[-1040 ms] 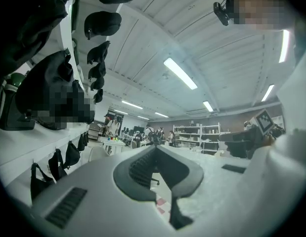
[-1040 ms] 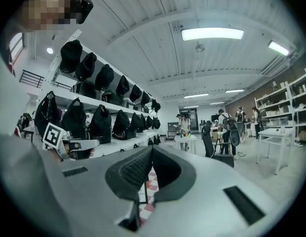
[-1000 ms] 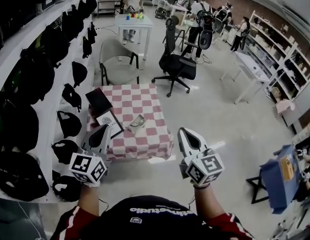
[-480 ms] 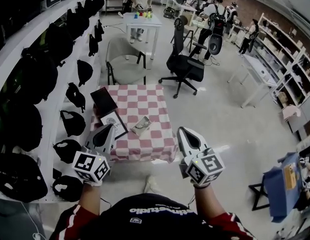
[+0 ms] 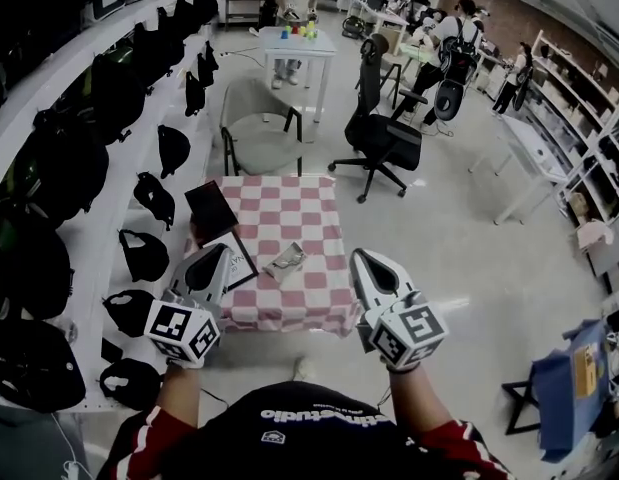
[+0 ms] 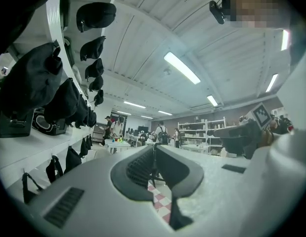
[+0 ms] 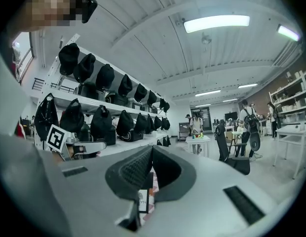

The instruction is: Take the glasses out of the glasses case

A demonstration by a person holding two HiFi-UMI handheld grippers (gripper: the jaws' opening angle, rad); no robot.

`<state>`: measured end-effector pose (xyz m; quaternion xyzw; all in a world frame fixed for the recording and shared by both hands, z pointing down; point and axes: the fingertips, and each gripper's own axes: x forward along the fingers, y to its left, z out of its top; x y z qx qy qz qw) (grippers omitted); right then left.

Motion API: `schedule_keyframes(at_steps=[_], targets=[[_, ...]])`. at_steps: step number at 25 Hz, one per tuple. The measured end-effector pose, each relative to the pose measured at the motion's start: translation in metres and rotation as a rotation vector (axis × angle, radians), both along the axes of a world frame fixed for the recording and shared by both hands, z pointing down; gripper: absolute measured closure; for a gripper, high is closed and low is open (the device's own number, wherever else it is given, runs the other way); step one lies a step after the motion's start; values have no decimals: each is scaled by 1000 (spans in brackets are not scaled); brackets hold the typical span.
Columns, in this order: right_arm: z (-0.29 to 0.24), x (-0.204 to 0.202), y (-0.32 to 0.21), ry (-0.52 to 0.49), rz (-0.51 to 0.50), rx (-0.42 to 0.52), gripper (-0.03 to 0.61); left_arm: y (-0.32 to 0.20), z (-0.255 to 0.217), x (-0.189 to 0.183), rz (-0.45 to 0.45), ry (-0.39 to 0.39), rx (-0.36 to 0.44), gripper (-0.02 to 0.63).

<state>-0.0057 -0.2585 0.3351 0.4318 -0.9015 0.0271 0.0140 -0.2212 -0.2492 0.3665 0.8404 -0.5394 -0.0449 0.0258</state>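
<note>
The small grey glasses case lies on a little table with a red-and-white check cloth, well apart from both tongs. The left grey gripper and the right grey gripper are pinched together and empty. A fast reach could knock the case off the cloth. White shelves of black bags line the left of this big room.

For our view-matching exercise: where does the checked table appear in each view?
Head view: checked table at centre.
Left gripper view: a sliver, low through the jaws' gap.
Right gripper view: a sliver, low through the jaws' gap.
Shared landmark: the far white table.
</note>
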Motion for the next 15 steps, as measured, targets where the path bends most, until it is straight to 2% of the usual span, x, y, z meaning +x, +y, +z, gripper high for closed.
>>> schedule_keyframes(at_steps=[4, 6, 7, 15], targets=[[4, 2, -9, 2, -9, -1, 578, -10, -2, 12, 40, -13, 28, 607], [8, 4, -13, 4, -8, -12, 578, -12, 0, 22, 79, -26, 40, 549], [10, 5, -14, 5, -7, -17, 578, -13, 1, 26, 89, -35, 41, 543], [25, 9, -22, 19, -9, -40, 578, -40, 30, 40, 105, -124, 7, 543]])
